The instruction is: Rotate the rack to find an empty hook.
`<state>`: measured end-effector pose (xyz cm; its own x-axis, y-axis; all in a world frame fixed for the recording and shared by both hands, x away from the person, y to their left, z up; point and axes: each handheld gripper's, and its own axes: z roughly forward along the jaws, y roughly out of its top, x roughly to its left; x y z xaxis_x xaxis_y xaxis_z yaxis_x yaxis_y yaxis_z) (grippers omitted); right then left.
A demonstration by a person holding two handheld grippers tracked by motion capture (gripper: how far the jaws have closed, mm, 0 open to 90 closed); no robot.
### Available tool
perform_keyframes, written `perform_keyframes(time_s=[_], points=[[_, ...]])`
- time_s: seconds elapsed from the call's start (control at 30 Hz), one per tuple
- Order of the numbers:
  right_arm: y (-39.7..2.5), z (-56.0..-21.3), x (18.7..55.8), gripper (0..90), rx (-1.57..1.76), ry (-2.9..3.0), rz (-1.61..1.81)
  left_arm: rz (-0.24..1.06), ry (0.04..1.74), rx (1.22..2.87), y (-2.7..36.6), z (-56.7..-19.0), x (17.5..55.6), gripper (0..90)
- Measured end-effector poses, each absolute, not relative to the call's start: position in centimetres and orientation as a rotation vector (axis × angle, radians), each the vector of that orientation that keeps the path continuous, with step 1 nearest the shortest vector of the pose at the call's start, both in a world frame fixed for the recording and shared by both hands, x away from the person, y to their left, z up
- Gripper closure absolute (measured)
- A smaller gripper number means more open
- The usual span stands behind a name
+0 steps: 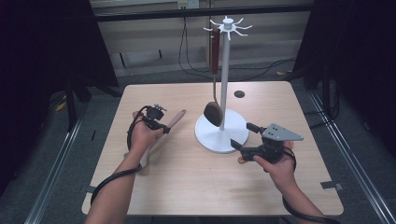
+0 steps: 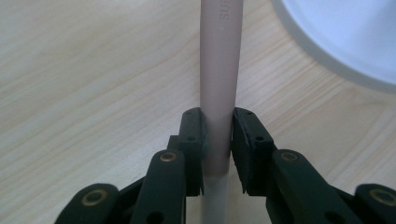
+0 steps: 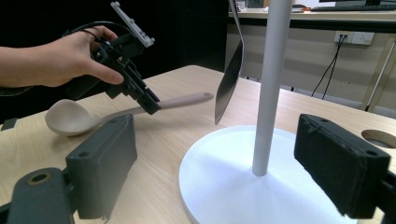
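Two grippers [image 1: 159, 122] [image 1: 243, 136], two utensils: pink ladle [image 3: 112, 113] clamped, one spatula [image 1: 213, 112] hanging.

The desk [image 1: 187, 186] is seen from above and in front in the high view. The left gripper view is pressed close along a pink handle [image 2: 219, 70], facing the white stand base [image 2: 345, 37]. That base [image 3: 224, 186] is shared, seen low and near, in the right gripper view.

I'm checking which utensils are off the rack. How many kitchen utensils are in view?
2. A pale ladle lies on the table, its pinkish handle clamped in the left gripper. A dark spatula with a red-brown handle hangs from the white stand.
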<state>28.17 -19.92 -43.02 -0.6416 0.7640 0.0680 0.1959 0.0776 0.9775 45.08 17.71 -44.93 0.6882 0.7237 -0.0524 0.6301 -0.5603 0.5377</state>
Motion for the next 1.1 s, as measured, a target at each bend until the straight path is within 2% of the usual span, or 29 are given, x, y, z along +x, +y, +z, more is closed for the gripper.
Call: perform_keyframes(time_s=[0.33,0.43,0.6,1.1], points=[[-18.9,-43.0,28.2,12.3,0.928,1.911,1.61,0.306,1.067,2.157,20.2,-41.2,43.2,74.5],[-18.7,-43.0,28.2,12.3,0.924,1.92,1.611,0.287,1.05,2.119,21.0,-40.3,42.8,74.6],[-18.5,-43.1,28.2,12.3,0.926,1.923,1.615,0.273,1.006,1.951,21.8,-39.2,41.5,74.7],[-16.1,-43.5,28.5,12.5,0.86,1.99,1.622,0.211,0.782,1.862,20.3,-37.3,38.5,74.8]])
